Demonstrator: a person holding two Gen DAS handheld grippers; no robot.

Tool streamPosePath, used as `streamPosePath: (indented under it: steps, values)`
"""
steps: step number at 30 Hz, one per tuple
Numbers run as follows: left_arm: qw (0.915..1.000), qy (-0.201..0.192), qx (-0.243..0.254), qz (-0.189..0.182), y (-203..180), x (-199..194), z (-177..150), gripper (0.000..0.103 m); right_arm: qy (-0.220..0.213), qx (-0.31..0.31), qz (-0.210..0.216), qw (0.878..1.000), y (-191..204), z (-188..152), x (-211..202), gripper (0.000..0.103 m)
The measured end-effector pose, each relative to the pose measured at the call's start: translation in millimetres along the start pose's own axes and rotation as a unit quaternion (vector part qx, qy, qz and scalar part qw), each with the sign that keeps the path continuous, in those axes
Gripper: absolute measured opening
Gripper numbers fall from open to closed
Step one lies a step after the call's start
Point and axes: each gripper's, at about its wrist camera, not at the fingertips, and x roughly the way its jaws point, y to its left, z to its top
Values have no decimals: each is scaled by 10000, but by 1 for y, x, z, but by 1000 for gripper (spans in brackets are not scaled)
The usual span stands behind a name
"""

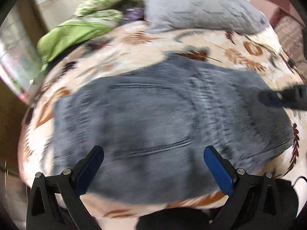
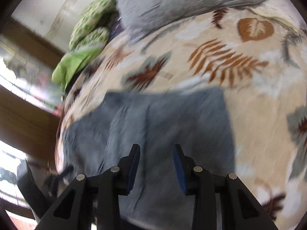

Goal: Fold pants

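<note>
— Pants [image 1: 153, 118], grey-blue corduroy by the look of the ribbing, lie flat on the bed in front of me, already doubled over into a broad block. Where do they sit for you?

— Same pants on my side, spread over the leaf-print bedspread [image 2: 249, 88], with a straight edge running along their right side. What are my grippers doing?

— My left gripper [image 1: 153, 153] hangs above the near part of the pants, jaws spread wide, nothing between the blue pads. Whether the tips touch the cloth I cannot tell; the picture is smeared.

— And the right?

— My right gripper [image 2: 155, 150] points down over the pants too, jaws partly apart with an empty gap between them, gripping nothing. In the left wrist view it shows at the right edge, over the far right end of the pants.

— What else is on the bed?

— A grey quilted pillow [image 1: 201, 5] beyond the pants, and a green blanket [image 1: 63, 36] bunched up at the far left, well apart from them
</note>
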Motion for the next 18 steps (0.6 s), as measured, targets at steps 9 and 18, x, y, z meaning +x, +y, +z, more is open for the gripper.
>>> streamPosePath:
  steps: [9, 18]
  values:
    - [9887, 9, -1427, 468, 135, -28, -58, 103, 8, -844, 477, 9953, 94, -48, 9, 40]
    - [9604, 420, -2753, -77, 205, -10, -104, 103, -47, -904, 641, 9938, 103, -73, 30, 40]
